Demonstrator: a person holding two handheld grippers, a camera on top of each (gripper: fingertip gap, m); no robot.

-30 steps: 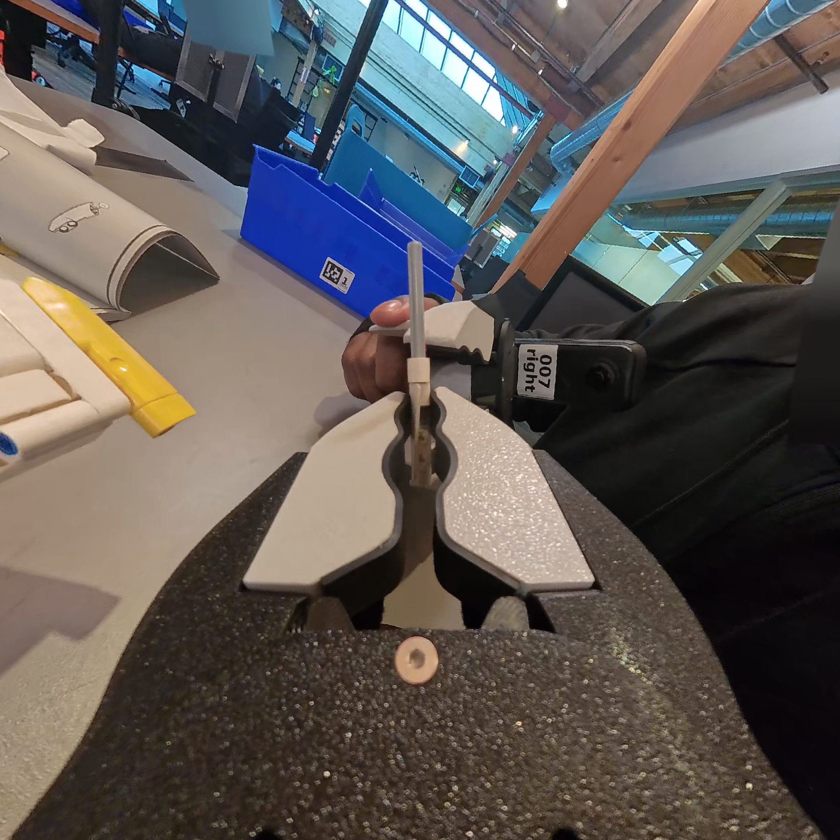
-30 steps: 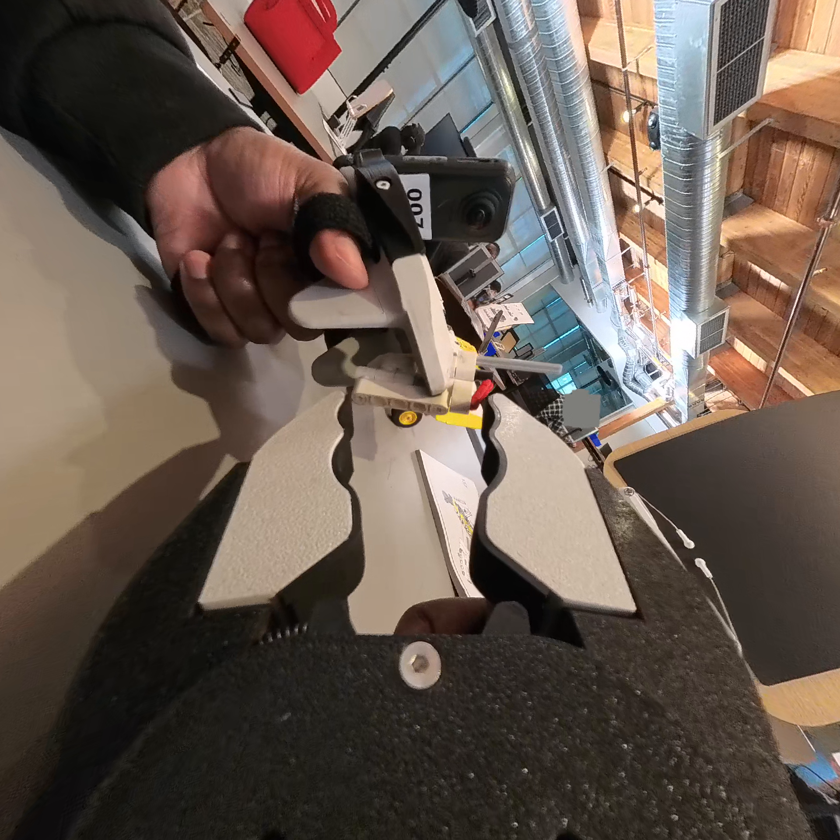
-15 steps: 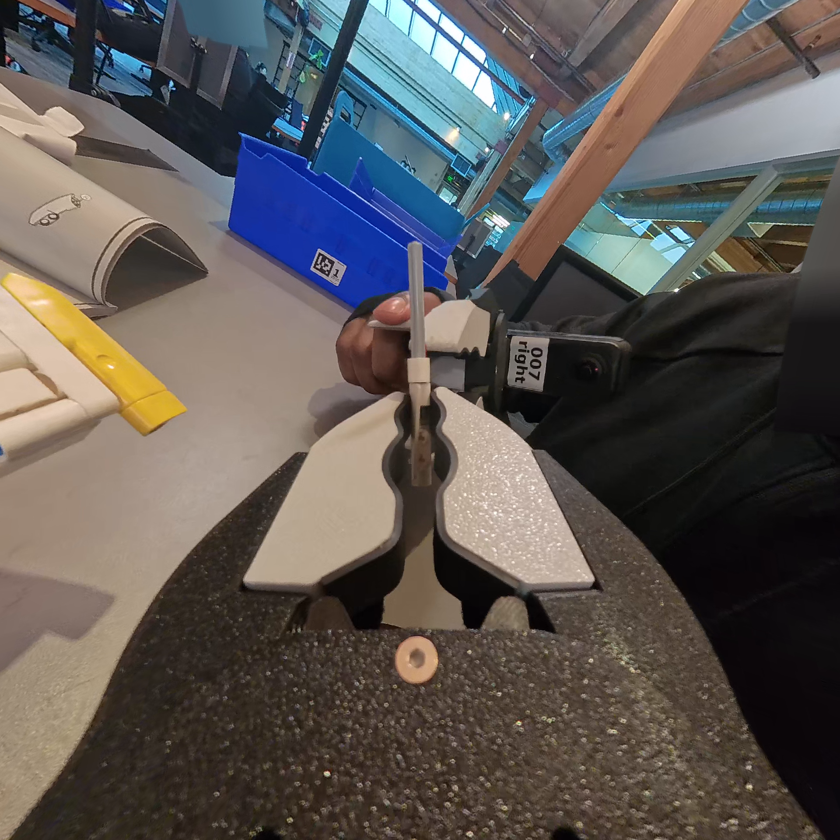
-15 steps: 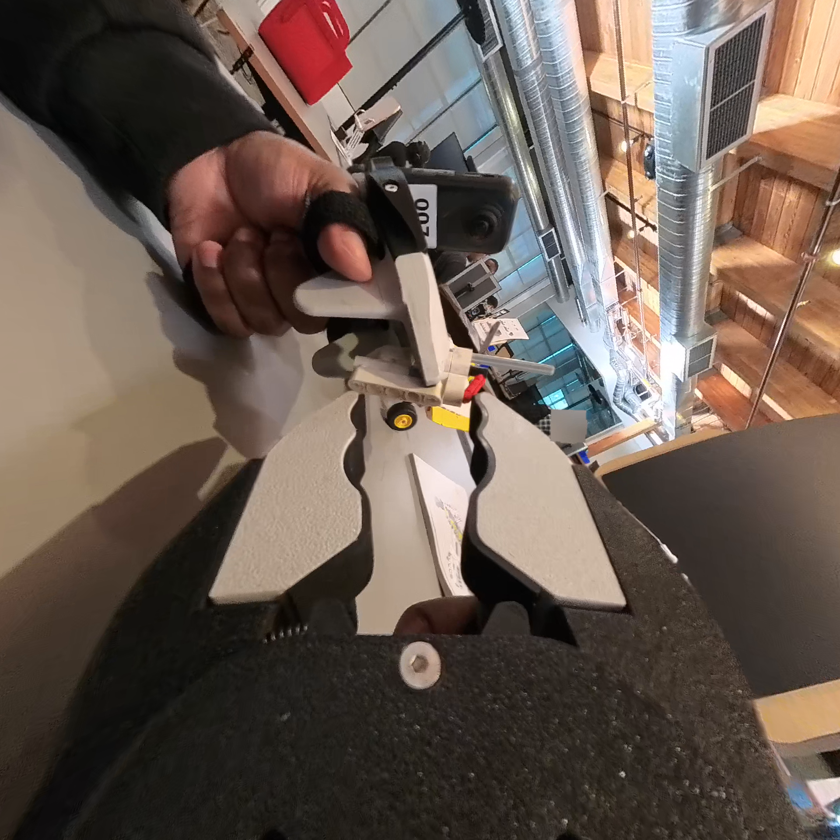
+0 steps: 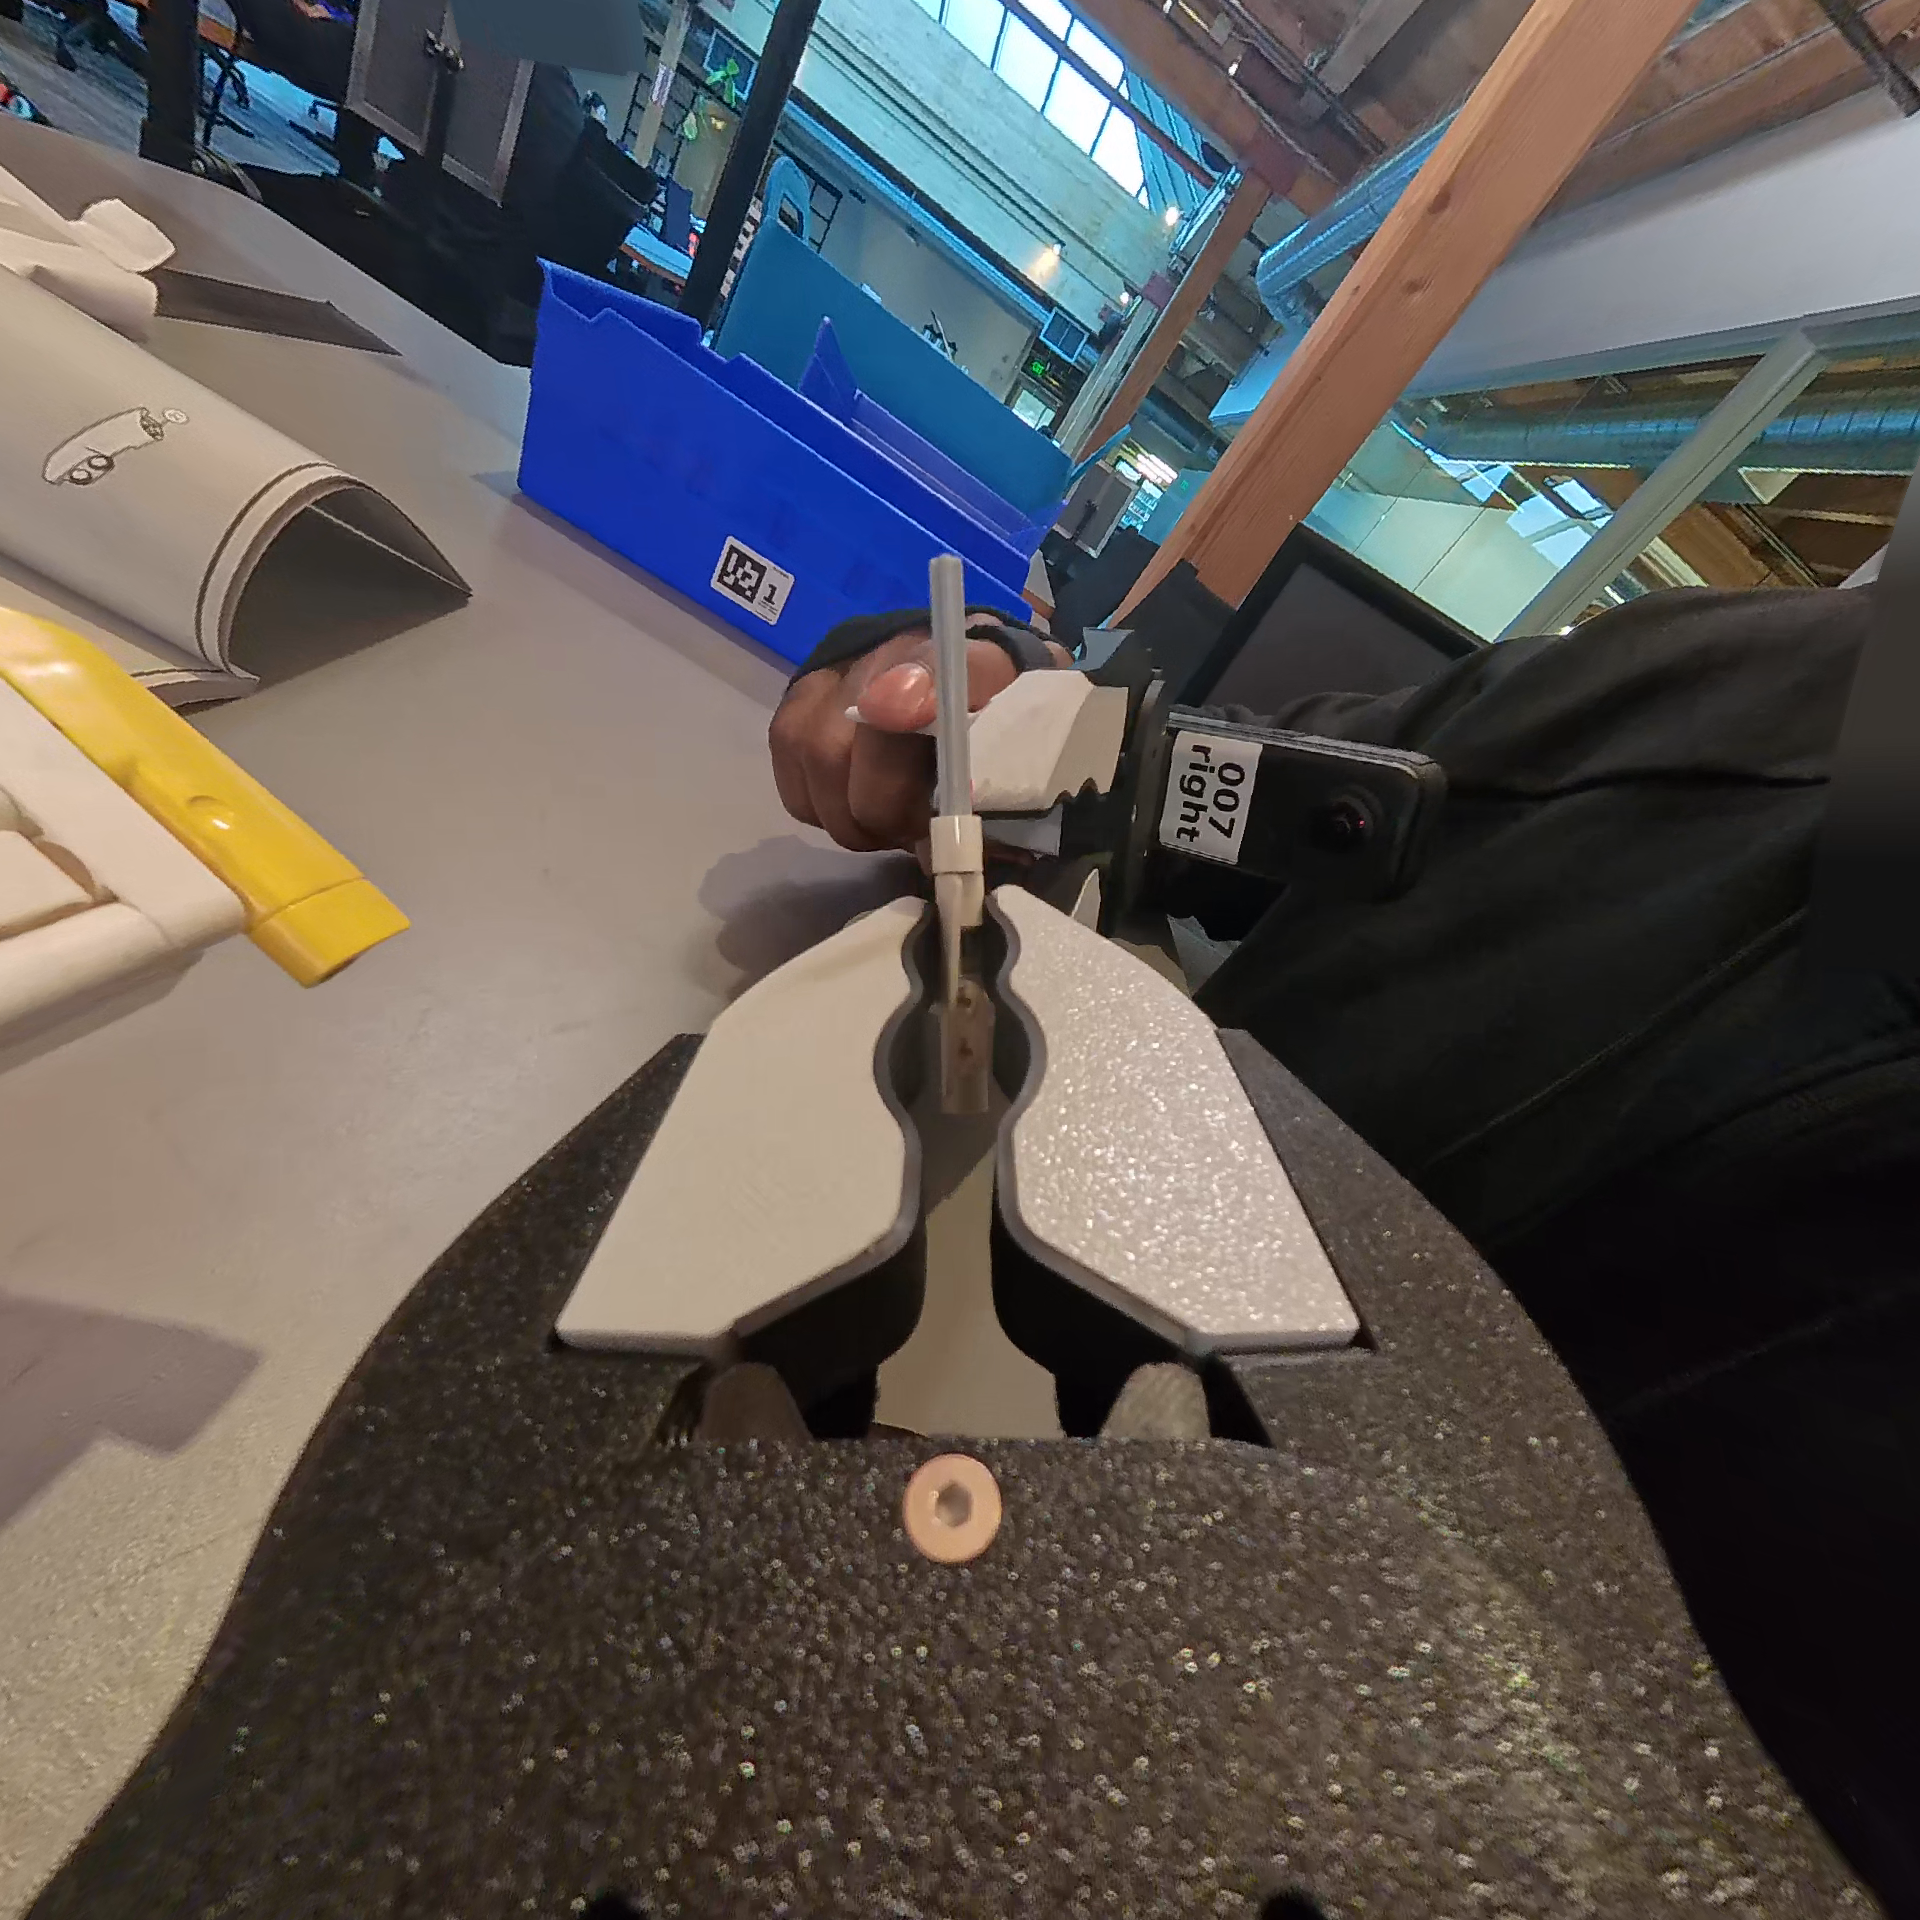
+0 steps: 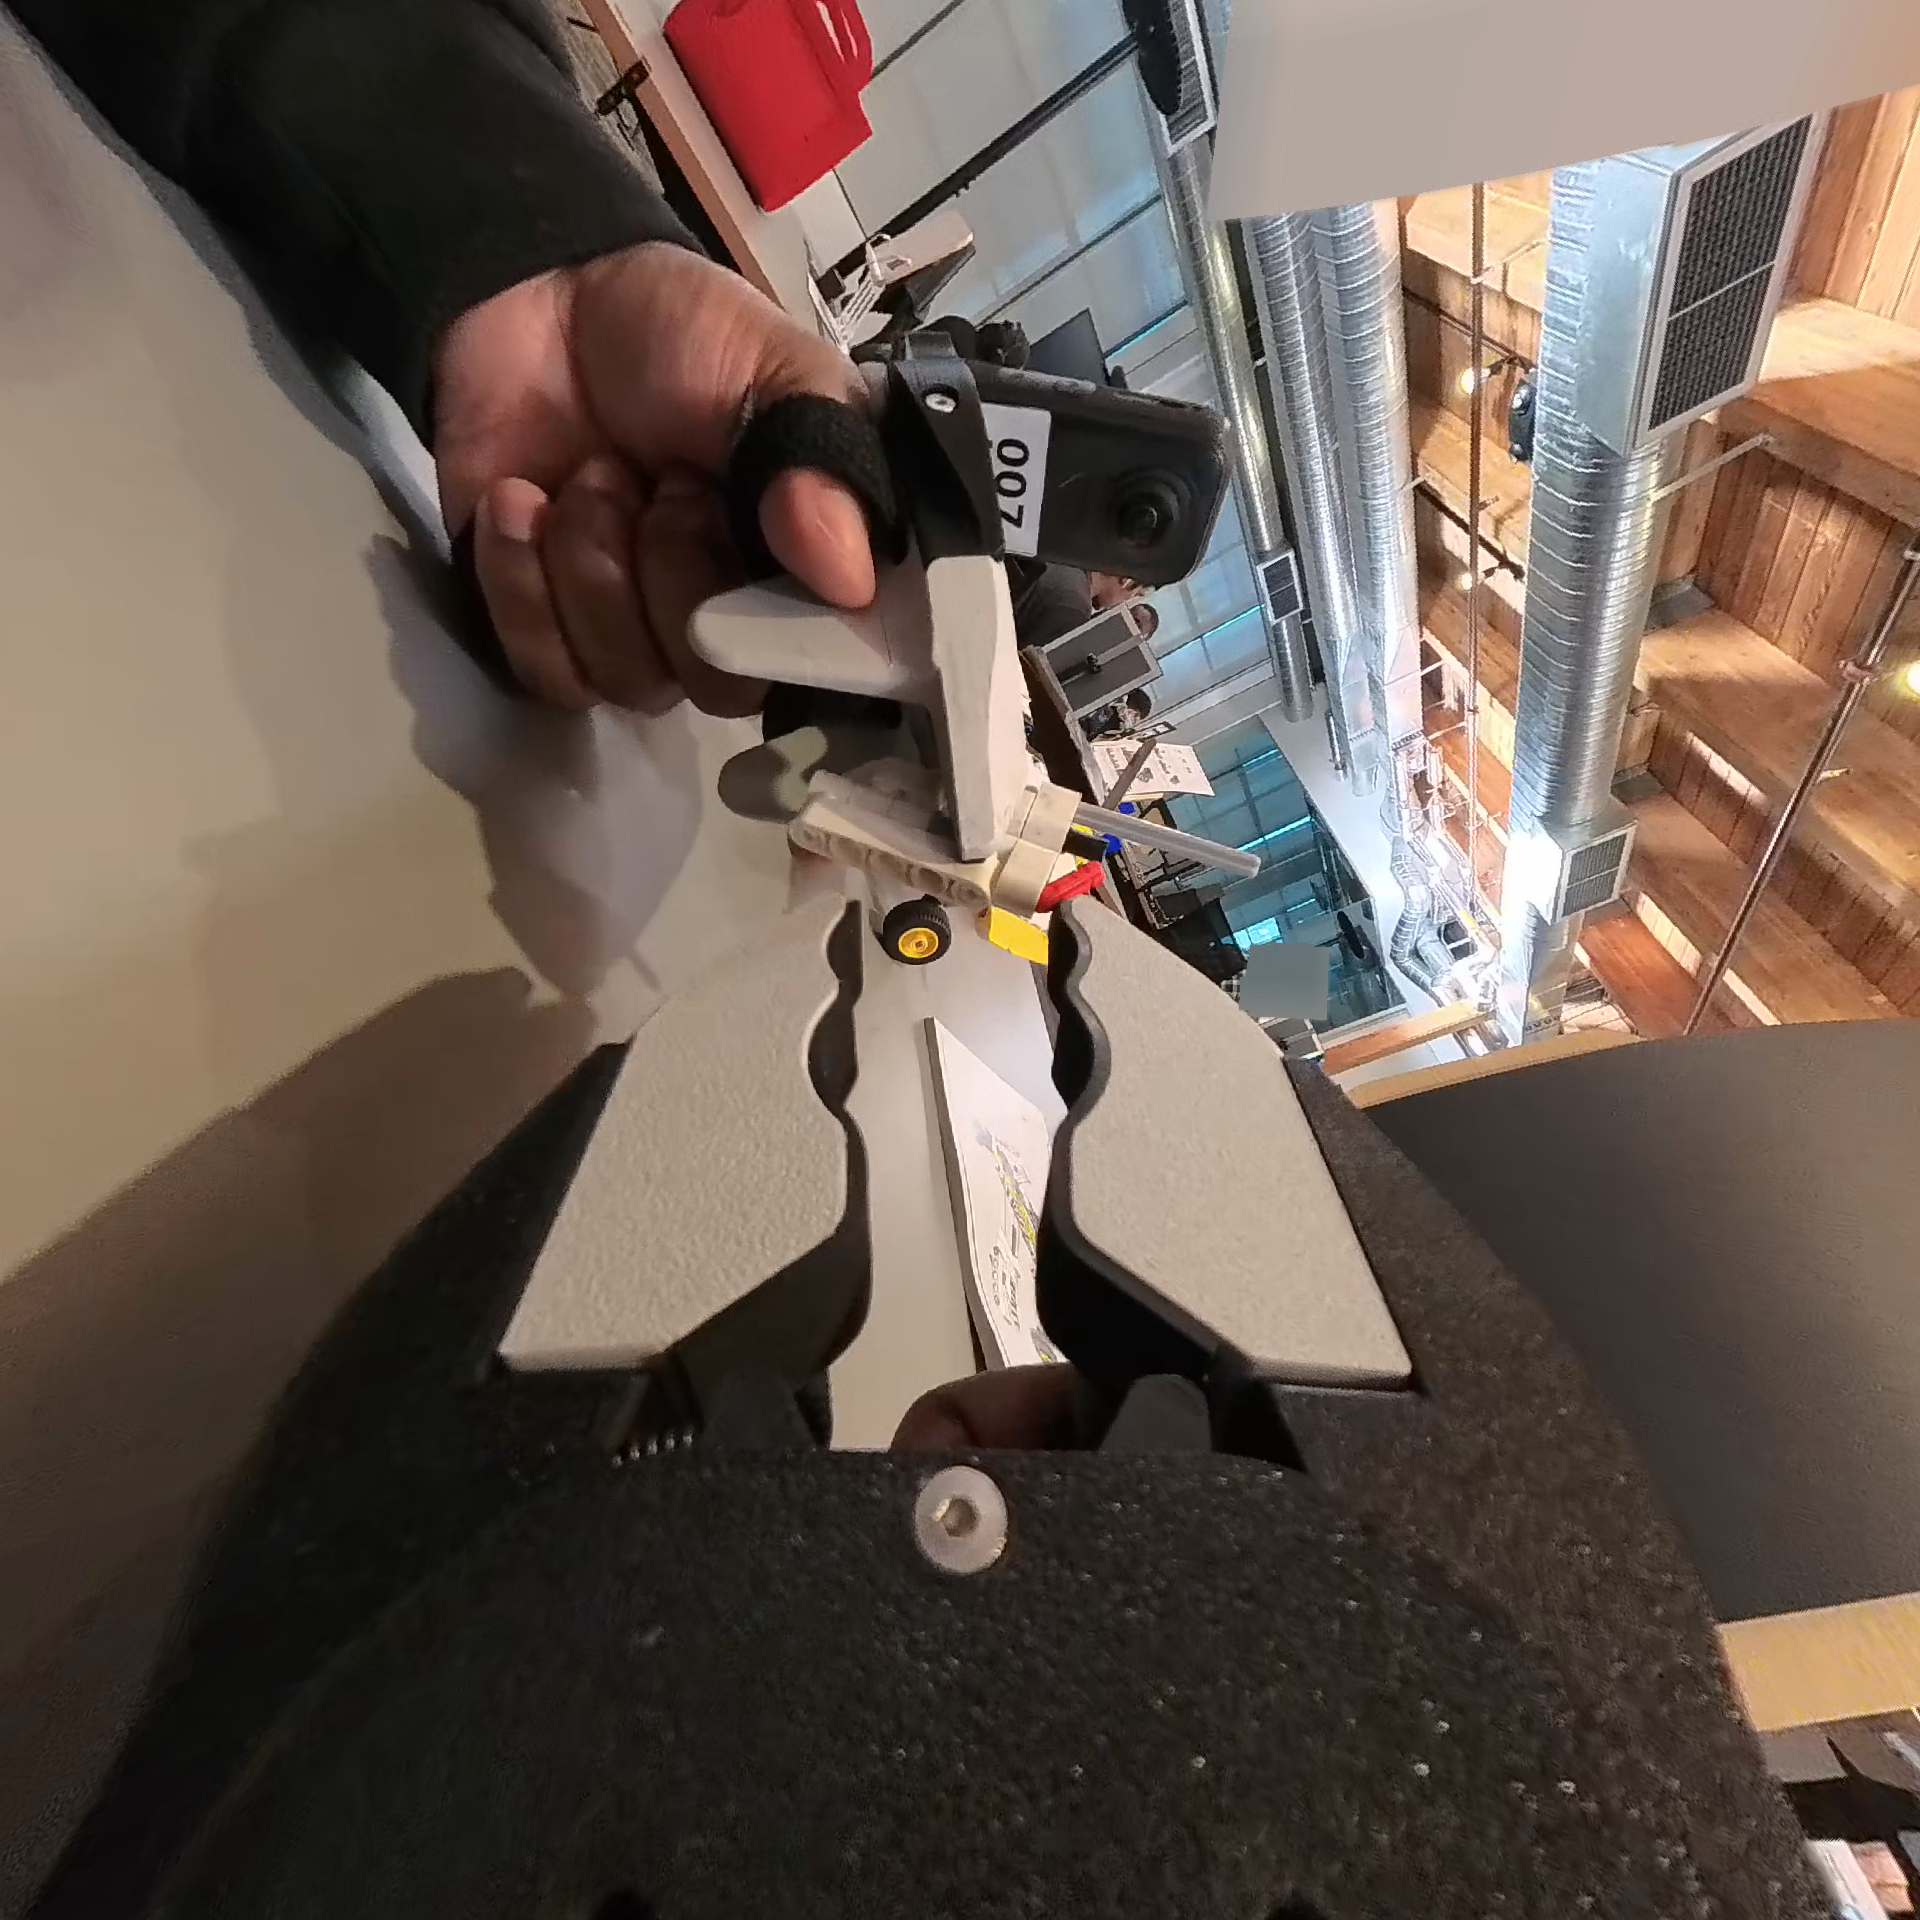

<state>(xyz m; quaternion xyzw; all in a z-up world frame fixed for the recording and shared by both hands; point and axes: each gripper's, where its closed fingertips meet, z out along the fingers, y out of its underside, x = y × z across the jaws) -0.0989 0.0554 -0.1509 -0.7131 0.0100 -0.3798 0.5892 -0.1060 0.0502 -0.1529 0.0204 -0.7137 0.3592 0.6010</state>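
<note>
Your right gripper has narrowed, jaws spread on nothing; your left gripper pinches the light, stiff white plastic beam-and-grey-axle piece, best gripped along its flat beam.

Left gripper clamped on a white brick beam

Its fingers press both sides of the white beam, from which a grey axle rises straight ahead; beyond the tips a hand grips the right gripper; far left lies a yellow-and-white part, ahead-left a blue bin.
</note>
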